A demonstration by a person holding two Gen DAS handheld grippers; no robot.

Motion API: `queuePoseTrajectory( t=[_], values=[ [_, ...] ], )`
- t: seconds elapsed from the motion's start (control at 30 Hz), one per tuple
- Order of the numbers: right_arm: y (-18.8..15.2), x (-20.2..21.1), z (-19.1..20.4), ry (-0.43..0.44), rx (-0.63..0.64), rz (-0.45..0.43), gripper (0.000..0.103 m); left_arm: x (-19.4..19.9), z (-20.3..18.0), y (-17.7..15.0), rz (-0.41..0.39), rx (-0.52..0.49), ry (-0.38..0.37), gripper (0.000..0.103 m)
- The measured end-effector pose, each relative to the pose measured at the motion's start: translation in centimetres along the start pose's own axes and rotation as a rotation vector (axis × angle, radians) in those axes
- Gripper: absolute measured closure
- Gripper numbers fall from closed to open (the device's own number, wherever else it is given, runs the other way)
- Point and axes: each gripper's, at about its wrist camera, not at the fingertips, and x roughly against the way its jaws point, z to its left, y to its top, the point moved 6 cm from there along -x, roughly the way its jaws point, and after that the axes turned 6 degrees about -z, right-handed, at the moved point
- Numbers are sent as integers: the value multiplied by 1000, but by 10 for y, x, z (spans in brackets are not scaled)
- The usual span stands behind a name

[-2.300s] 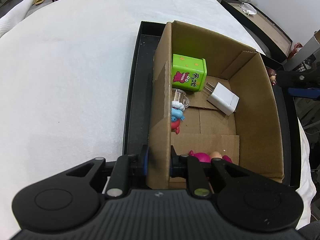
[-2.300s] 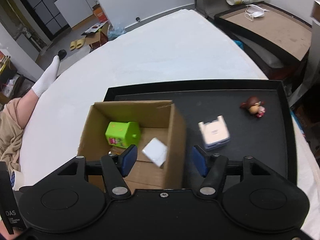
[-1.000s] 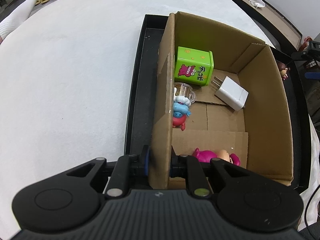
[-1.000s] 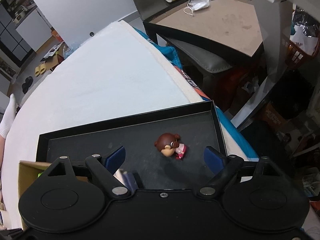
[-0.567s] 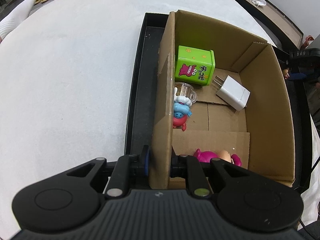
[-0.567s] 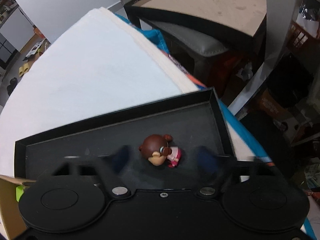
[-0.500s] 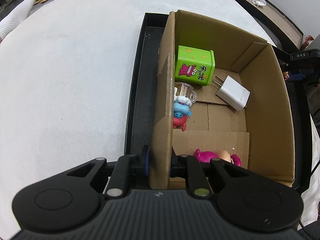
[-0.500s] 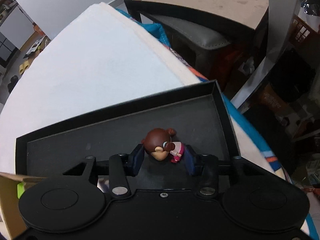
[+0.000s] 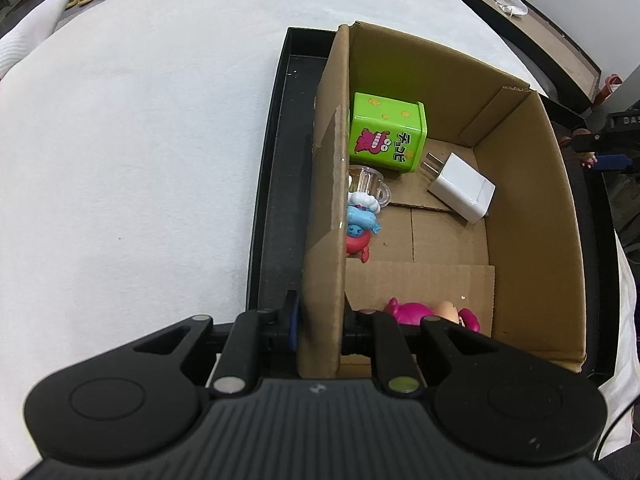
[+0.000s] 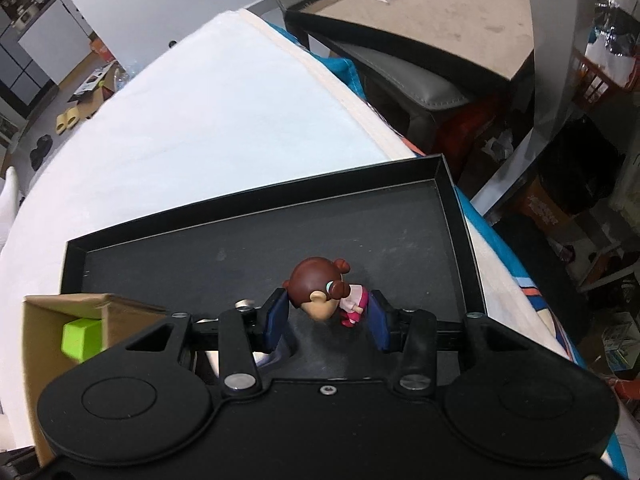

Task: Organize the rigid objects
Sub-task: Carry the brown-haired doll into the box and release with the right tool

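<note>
Brown-haired toy figurine in pink dress (image 10: 322, 294): clamped in my right gripper (image 10: 329, 317), on black tray (image 10: 400, 240) beside brown cardboard box (image 9: 520, 208). My left gripper (image 9: 318, 316) pinched that box's wall.

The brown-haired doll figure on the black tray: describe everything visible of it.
The small glossy plastic doll figure with brown bun hair, a tan face and a pink dress lies tipped on its side on the shallow black tray, head toward the cardboard box. The right tool is shut on it, blue pads against its head and dress.
</note>
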Motion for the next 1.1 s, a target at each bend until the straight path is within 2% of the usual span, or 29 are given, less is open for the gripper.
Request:
queuePoseTrajectory(
  t=[0.63,1.1],
  values=[
    [-1,65,59,40,74,-90,61,1,0,-1,-1,-19,-25,86],
    [-11,78,114,70,150,-95,61,2,2,-1,-1,-27,-49,86]
  ],
)
